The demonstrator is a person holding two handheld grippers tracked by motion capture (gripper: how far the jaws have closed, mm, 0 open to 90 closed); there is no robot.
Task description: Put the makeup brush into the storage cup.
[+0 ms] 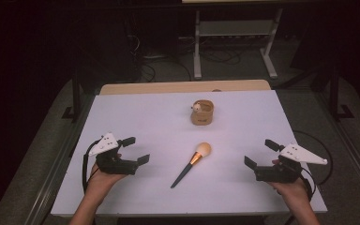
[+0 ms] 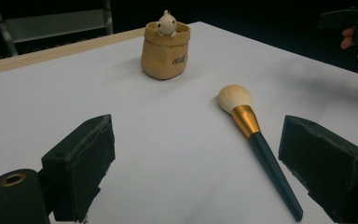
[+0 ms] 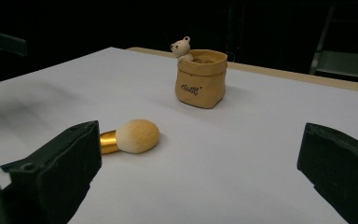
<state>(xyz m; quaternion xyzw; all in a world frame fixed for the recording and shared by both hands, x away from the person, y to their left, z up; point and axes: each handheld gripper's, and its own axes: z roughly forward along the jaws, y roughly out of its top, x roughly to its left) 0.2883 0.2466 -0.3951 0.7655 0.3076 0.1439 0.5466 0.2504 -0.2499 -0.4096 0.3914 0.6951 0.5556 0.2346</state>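
your left gripper (image 1: 138, 149) low over counter (image 1: 136, 117), jaws apart, nothing between. your right gripper (image 1: 261, 153) same on other side, jaws wide. makeup brush (image 1: 191, 164) flat on counter between both, apart from each, bristle head toward tan pouch (image 1: 202, 113). small bear figure (image 1: 197, 107) at pouch rim.

The makeup brush (image 2: 256, 140) is showing a soft, fluffy cream head, a shiny gold metal collar and a smooth dark handle with a slight gloss. The tan pot (image 3: 200, 79) is looking matt and crinkled (paper-bag texture). The table (image 1: 136, 117) is lying smooth, matt white. Gripper pads (image 2: 81, 163) are looking rough, foamy black.
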